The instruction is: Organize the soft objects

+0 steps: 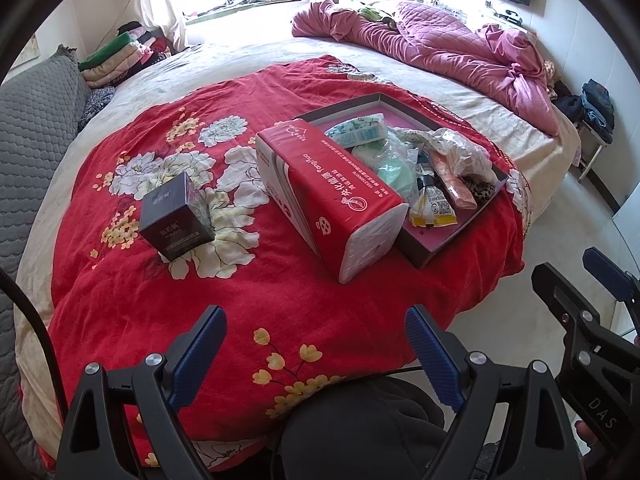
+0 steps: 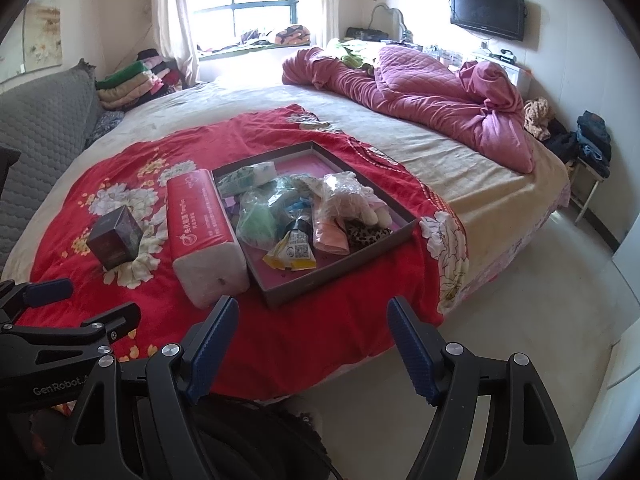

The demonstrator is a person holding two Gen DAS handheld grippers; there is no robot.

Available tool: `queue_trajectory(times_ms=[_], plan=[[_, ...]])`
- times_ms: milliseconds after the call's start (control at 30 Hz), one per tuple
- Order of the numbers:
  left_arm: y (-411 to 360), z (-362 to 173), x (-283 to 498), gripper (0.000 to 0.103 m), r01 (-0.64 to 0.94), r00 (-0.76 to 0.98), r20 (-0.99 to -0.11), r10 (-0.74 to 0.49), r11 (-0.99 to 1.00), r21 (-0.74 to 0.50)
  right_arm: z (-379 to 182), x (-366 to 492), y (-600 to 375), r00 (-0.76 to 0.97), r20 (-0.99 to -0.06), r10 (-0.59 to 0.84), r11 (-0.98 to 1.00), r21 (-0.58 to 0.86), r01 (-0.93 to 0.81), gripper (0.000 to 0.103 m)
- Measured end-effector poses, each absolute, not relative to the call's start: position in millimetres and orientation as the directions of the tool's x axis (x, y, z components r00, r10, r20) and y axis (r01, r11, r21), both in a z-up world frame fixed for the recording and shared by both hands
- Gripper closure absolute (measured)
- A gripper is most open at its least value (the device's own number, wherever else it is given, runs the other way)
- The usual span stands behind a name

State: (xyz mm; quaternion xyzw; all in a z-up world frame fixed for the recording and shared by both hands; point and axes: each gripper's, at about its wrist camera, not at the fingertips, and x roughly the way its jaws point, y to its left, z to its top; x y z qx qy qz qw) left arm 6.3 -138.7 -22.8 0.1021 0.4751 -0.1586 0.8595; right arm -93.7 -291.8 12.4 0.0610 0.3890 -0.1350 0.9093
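The left gripper [image 1: 316, 334] hangs over the near edge of the bed with its blue-padded jaws spread wide and nothing between them; the right gripper [image 2: 312, 326] sits just beside it, jaws likewise apart and empty. Both hover above a red floral blanket [image 1: 132, 312] spread across the cream bedsheet [image 2: 460, 168]. Beyond the fingers, a red tissue pack [image 1: 332, 196] lies lengthwise on the blanket, its far end leaning on the rim of a shallow grey tray [image 2: 340, 280] with a pink floor. Inside the tray lie the soft things in a loose heap: a green-patterned tissue packet [image 1: 358, 132], a mint-green item in clear plastic [image 2: 256, 216], a crinkled clear bag [image 2: 344, 188], a pink cloth roll [image 2: 330, 238], a leopard-print piece [image 2: 368, 234] and a yellow-edged sachet [image 2: 294, 254]. To the left of the tissue pack, apart from it, a small dark box [image 1: 176, 216] stands on the blanket. A crumpled pink quilt [image 1: 460, 52] lies at the far side of the bed.
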Motion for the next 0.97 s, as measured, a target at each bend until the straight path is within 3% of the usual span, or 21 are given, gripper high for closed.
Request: queue_trajectory(times_ms=[967], plan=[[-135.6,-24.3,10.1,0.013,0.361,0.486,-0.857,-0.171,0.932,0.019,8.9,-90.1,-293.9,0.653,-0.730,-0.201,0.954,0.005,0.300,0.025]])
